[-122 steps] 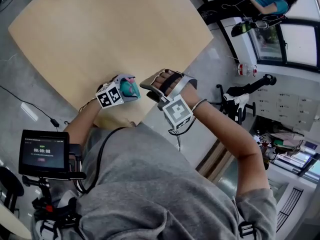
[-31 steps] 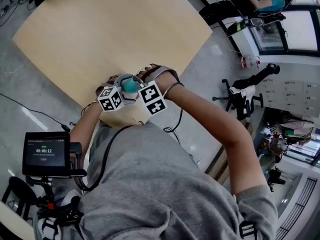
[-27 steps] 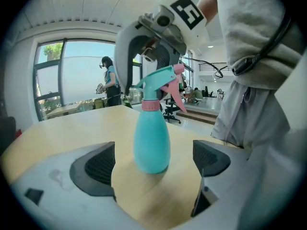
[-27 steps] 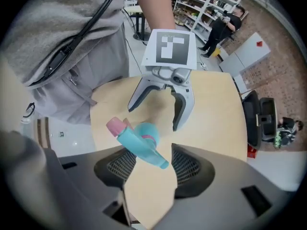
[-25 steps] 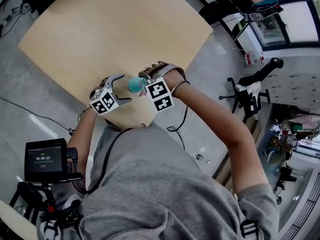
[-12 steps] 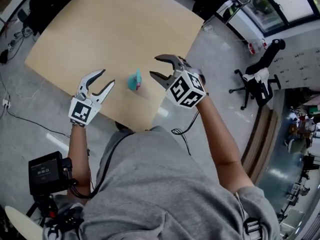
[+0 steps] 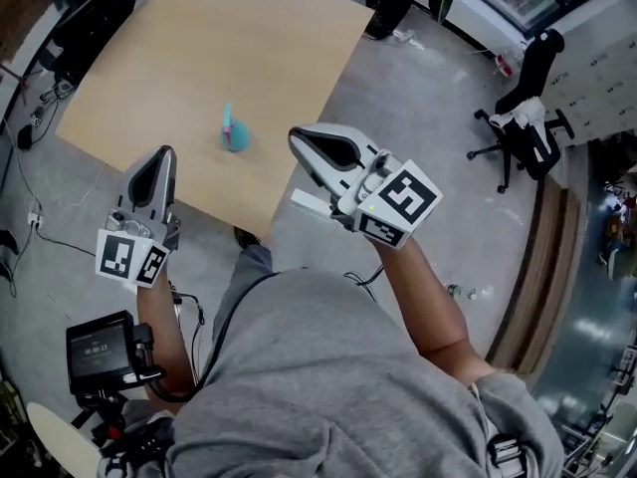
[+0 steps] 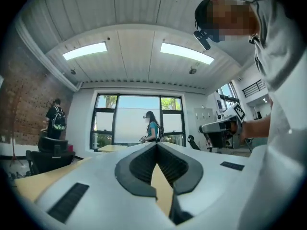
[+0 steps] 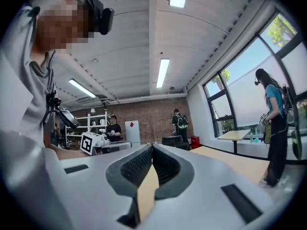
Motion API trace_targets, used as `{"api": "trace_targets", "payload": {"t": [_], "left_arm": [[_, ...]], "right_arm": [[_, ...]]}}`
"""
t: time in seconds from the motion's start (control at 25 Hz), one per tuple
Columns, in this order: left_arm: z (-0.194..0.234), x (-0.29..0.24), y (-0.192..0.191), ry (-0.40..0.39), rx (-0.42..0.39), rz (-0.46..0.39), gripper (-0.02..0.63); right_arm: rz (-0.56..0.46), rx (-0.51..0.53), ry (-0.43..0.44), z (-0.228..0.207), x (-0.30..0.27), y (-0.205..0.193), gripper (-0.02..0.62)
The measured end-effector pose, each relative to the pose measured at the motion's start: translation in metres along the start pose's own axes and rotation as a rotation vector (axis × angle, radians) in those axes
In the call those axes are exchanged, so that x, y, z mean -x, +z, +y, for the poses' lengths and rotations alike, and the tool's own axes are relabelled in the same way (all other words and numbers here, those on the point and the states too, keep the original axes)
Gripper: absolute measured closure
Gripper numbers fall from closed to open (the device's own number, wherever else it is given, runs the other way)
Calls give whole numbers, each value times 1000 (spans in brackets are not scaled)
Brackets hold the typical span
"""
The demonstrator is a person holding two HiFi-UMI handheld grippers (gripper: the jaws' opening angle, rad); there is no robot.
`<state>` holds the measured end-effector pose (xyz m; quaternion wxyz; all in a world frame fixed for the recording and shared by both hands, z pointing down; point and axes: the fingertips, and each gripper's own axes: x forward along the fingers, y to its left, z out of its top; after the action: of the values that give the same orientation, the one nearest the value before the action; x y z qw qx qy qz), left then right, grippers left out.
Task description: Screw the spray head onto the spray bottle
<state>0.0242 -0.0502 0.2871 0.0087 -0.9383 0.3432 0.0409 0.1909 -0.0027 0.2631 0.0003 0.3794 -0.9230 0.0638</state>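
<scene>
Head view: the spray bottle (image 7: pixel 234 135) is standing upright on the table (image 7: pixel 199 48), near the edge closest to the person, and neither tool is touching it. The spray head (image 7: pixel 228 118) seems to be sitting on top, though it is too small to tell how tightly. The left gripper (image 7: pixel 163 154) is hovering well to the bottle's left. The right gripper (image 7: pixel 298 139) is hovering to its right, off the table's edge.

Left gripper view: the left gripper (image 8: pixel 156 145) is pointing across the room. Its jaws have just been closing and are now meeting at the tips with nothing between them.

Right gripper view: the right gripper (image 9: pixel 151 148) is also pointing level. Its jaws have just been closing too, and they are now together and empty.

Judging by this, the screwing looks finished and the hands are pulling clear. To do that well, both tools should be kept away from the bottle so nothing knocks it over. If the head needs checking, one tool should steady the body while the other turns the head gently.
</scene>
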Motion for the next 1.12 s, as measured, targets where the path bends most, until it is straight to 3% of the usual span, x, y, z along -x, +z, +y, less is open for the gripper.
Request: {"api": "trace_targets", "payload": {"t": [0.36,0.52,0.72,0.96,1.12], "left_arm": [[-118,78,41,26,-69,40,601],[-118,108,41,35,-66,33,601],[-124,119,32,21,-61,49,601],[-130,188,45,1,-43,39,601],[-126,256,50,8,-14,31,601]], "right_arm": [[-42,63,22,92,93,22,589],[-31,71,22,120,88,9,589],[-19,53,-13,122,94,-3,589],[-14,45,-63,180,103,-6,589],[-14,47,-77,247,99,-8,589]]}}
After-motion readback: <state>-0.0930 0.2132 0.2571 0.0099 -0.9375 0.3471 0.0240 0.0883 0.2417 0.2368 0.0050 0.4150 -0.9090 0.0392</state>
